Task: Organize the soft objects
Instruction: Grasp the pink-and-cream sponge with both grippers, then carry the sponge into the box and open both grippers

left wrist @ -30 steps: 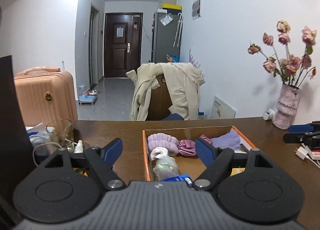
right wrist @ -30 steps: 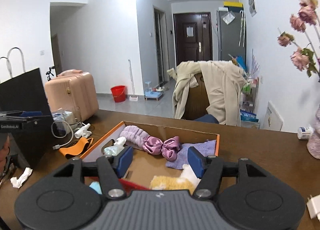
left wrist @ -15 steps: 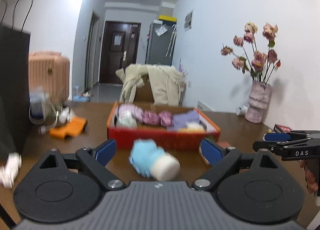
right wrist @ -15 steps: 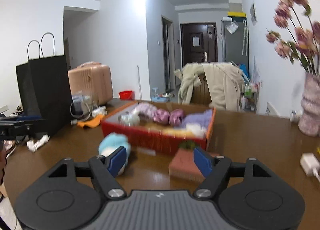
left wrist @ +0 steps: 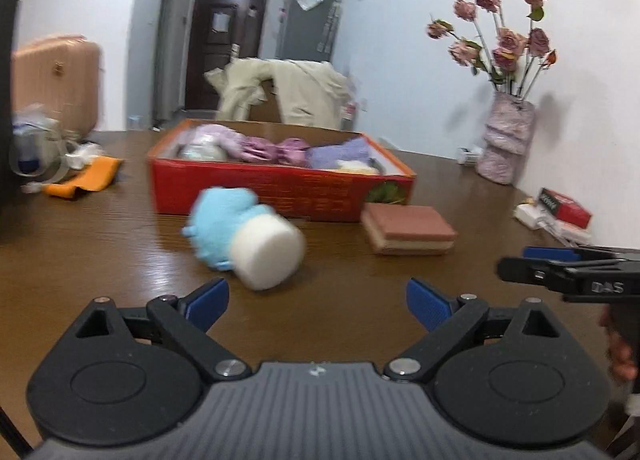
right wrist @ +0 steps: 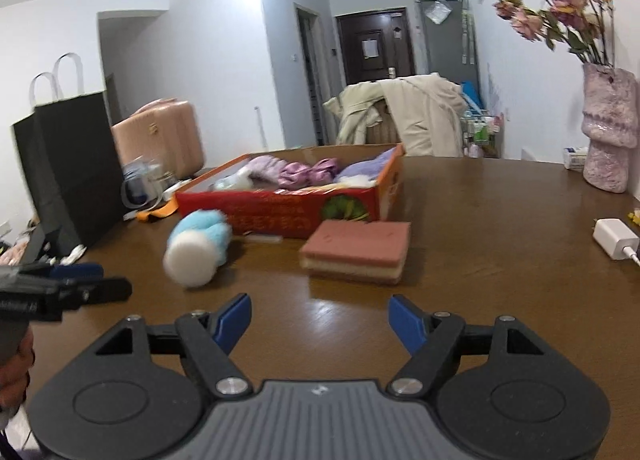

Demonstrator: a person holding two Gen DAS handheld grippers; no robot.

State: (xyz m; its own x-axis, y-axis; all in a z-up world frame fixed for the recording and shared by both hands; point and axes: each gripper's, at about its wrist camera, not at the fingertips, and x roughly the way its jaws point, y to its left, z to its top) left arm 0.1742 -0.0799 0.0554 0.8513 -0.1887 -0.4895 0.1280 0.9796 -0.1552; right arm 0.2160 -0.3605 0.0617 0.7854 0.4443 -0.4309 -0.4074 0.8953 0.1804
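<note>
A blue and white plush toy [left wrist: 244,236] lies on its side on the brown table, in front of a red box [left wrist: 280,188] holding purple and pink soft items [left wrist: 276,148]. A brown sponge block [left wrist: 406,228] lies right of the toy. My left gripper [left wrist: 318,302] is open and empty, just short of the toy. My right gripper [right wrist: 320,320] is open and empty, short of the sponge block [right wrist: 358,250] and right of the toy [right wrist: 198,242]. The box also shows in the right wrist view [right wrist: 280,208].
A vase of dried roses [left wrist: 506,140] stands at the right. A white charger [right wrist: 616,238] lies near the right edge. A black paper bag [right wrist: 68,164], an orange strap [left wrist: 84,180] and cables lie at the left. A chair with a coat [left wrist: 284,88] stands beyond the table.
Both grippers have pulled back from over the box and dropped low toward the near table. The plush toy and sponge block have come into view in front of the box.
</note>
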